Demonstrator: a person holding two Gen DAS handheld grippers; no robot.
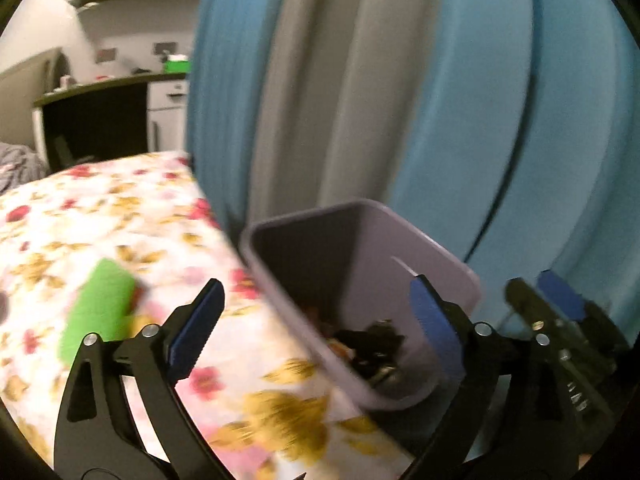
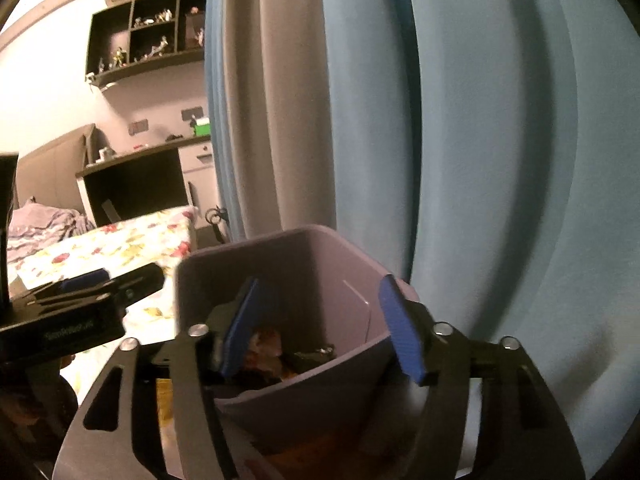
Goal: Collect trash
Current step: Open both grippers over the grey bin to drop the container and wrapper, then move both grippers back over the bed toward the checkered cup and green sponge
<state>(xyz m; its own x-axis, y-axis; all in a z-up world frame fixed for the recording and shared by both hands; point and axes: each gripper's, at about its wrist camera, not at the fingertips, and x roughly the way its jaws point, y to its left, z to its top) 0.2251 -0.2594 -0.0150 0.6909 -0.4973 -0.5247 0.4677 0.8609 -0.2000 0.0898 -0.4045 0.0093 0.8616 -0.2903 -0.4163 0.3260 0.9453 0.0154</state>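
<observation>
the lilac bin (image 2: 280, 264) beside the bed (image 1: 100, 208) already held some trash. both grippers, left (image 1: 316, 320) and right (image 2: 320, 328), hung open-jawed and empty over it. a green item (image 1: 100, 308) lay on the bed, likely still to collect.

A bed (image 1: 100, 216) takes up the left of the room, covered with a white sheet (image 1: 132, 200) printed with red and yellow flowers. A green thing (image 1: 98, 314), blurred, lies flat on the sheet. At the far end a striped grey blanket (image 2: 44, 224) is bunched up on the bed. A lilac bin (image 1: 436, 264) stands at the bed's edge, just by the blue curtain; whether it rests on the sheet or beside it I cannot tell.
</observation>
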